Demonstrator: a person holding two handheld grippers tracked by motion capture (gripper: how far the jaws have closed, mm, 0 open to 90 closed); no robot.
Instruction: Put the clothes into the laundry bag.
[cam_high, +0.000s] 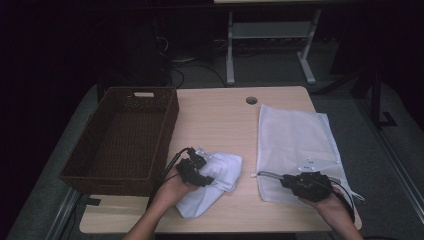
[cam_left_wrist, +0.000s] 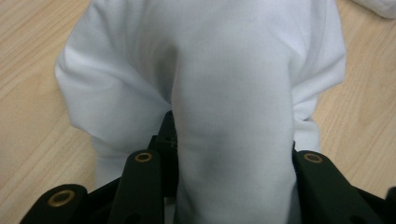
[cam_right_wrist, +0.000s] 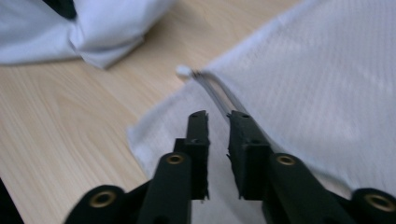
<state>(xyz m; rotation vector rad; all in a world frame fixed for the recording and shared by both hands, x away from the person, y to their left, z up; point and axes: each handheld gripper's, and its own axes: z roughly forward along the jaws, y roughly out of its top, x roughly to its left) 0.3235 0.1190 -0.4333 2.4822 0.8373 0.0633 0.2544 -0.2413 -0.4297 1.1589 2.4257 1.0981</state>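
two risks: left claw (cam_left_wrist: 233, 154) pinching the white cloth (cam_left_wrist: 205, 70) may drag it; right claw (cam_right_wrist: 218, 122), slightly spread, probably misses the mesh bag (cam_right_wrist: 317, 84) zipper.

A light wooden table (cam_high: 215, 115) with 1 round cable hole (cam_high: 251, 100) stands on grey floor (cam_high: 270, 72). Behind it, a white desk frame (cam_high: 270, 45) rises in a dim, dark room.

White cloth (cam_high: 216, 181), white mesh bag (cam_high: 295, 145), dk brown wicker basket (cam_high: 120, 137), black jaws.
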